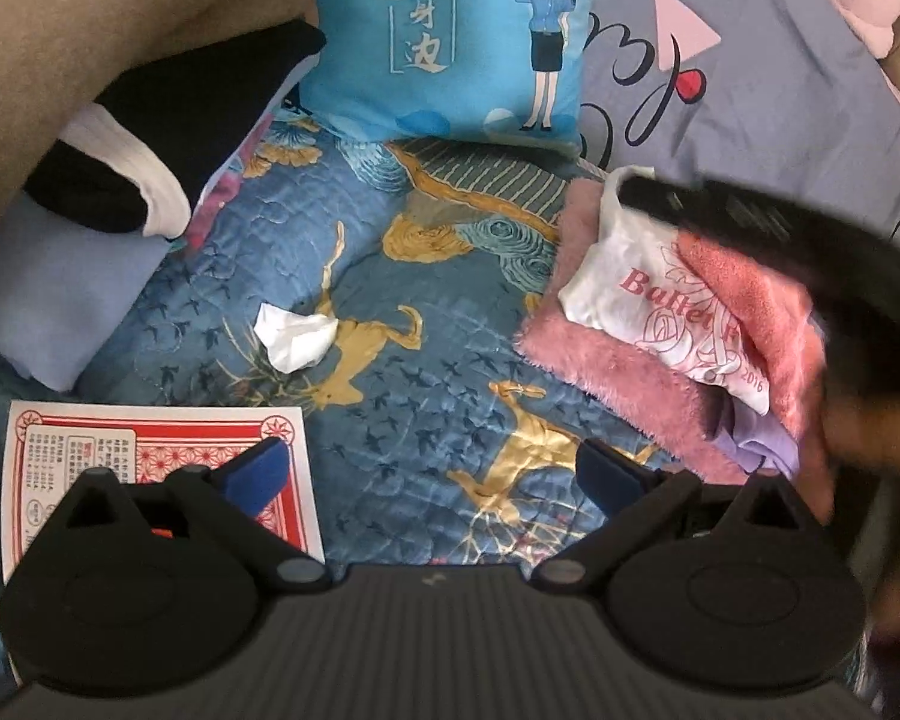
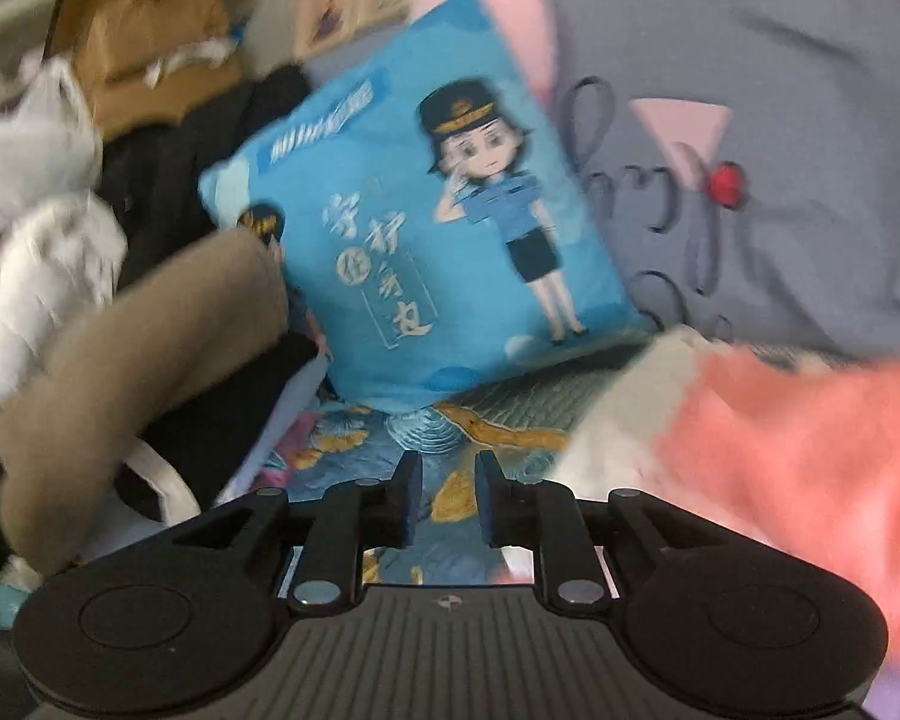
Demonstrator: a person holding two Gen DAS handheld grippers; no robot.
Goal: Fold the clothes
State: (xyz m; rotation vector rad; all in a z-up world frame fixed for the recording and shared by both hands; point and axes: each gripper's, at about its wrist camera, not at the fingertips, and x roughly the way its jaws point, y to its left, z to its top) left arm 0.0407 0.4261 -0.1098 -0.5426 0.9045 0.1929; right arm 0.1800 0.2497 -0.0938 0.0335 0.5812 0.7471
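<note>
Landmark for all entries: the blue cartoon cushion (image 1: pixel 450 36), propped upright at the far edge of the patterned blue quilt (image 1: pixel 390 324).

Left gripper (image 1: pixel 432 474): jaws spread wide, the 2 blue pads (image 1: pixel 264 468) well apart, nothing between them. It hangs over the bare quilt on the near side of the cushion and touches no cloth.

Right gripper (image 2: pixel 447 504): jaws narrowly parted with a slim gap, nothing gripped; only quilt shows between the blue pads (image 2: pixel 411 501). It points toward the base of the cushion. In the left wrist view it appears as a dark blurred body (image 1: pixel 780 252) over the clothes pile, to the right of the cushion; contact with the pile cannot be told.

Clothes, near-right of the cushion: 1 pile on the quilt, with a pink fluffy garment (image 1: pixel 606 354) beneath, a white printed garment (image 1: pixel 630 294) on it, a coral towel-like piece (image 1: pixel 768 306) over that, and a lilac piece (image 1: pixel 756 444) at the near edge.

Clothes, left of the cushion: a black garment with white trim (image 1: pixel 168 138) resting on a folded pale blue piece (image 1: pixel 54 300), under a tan cloth (image 1: pixel 120 6).

Other items, near side of the cushion: 1 crumpled white tissue (image 1: pixel 294 336) on the quilt; 1 red-and-white printed card (image 1: pixel 150 438), further near-left.

Right of the cushion: grey bedding with a pink triangle print (image 1: pixel 750 90).
</note>
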